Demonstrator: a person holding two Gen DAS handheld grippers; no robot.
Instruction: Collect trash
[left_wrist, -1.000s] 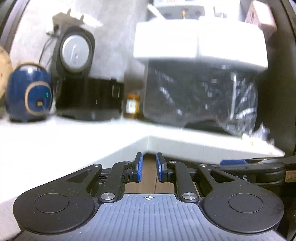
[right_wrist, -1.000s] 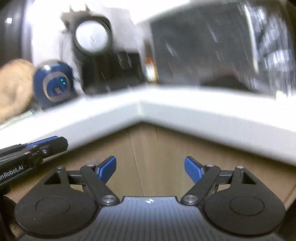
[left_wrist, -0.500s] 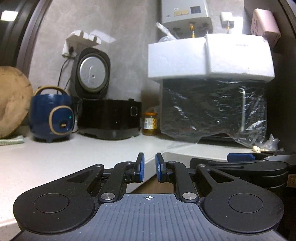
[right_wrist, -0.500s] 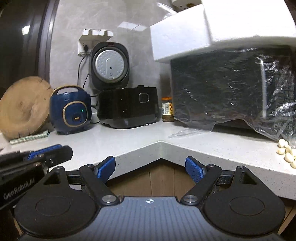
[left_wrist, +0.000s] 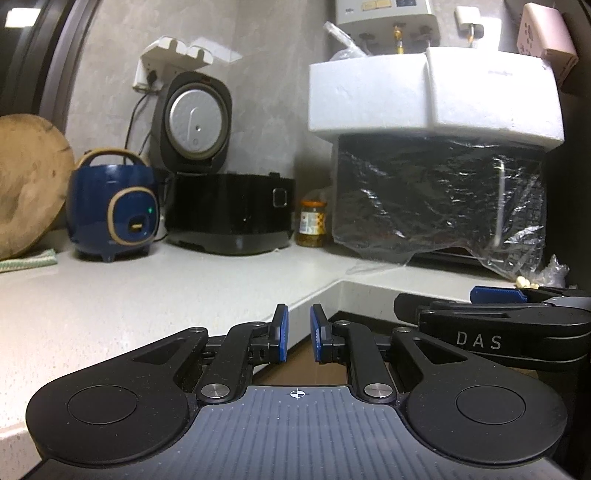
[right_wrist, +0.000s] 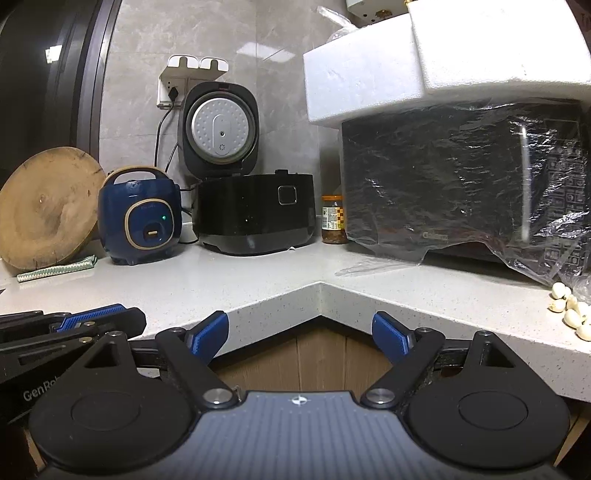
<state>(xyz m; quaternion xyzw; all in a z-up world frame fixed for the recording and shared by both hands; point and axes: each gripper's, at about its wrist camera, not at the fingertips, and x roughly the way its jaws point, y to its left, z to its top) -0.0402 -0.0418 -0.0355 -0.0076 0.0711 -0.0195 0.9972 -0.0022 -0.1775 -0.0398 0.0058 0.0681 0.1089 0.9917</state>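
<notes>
Left gripper (left_wrist: 297, 334): jaws nearly together, a narrow gap between the blue pads, nothing in it; pointing about level at the inner corner of the countertop (left_wrist: 129, 295).
Right gripper (right_wrist: 300, 334): jaws wide and opening, nothing between the blue pads (right_wrist: 208, 334); only the counter edge and brown cabinet front (right_wrist: 321, 354) behind the gap.
Trash candidate: loose clear plastic film (right_wrist: 373, 266) lying on the counter at the foot of the wrapped black oven (right_wrist: 454, 177); well beyond both sets of jaws, ahead and right of the right gripper's gap. Not touched by either.
Other loose items: pale garlic cloves (right_wrist: 570, 310) at the far right of the counter, apart from the jaws.
Writing, left view: "DAS" in white on the side of the right gripper's body.
Writing, right view: "GenRo…" cut off on the left gripper's body at lower left; oven brand below its door too blurred to read; jar (right_wrist: 333, 224) label unreadable.
Pose: both grippers side by side, low at counter-edge height, fingers about level, facing the corner.
Background: blue cooker (right_wrist: 142, 218), black rice cooker (right_wrist: 255, 218) lid raised, round wooden board (right_wrist: 46, 206) leaning, white foam box (right_wrist: 424, 55) on the oven.
</notes>
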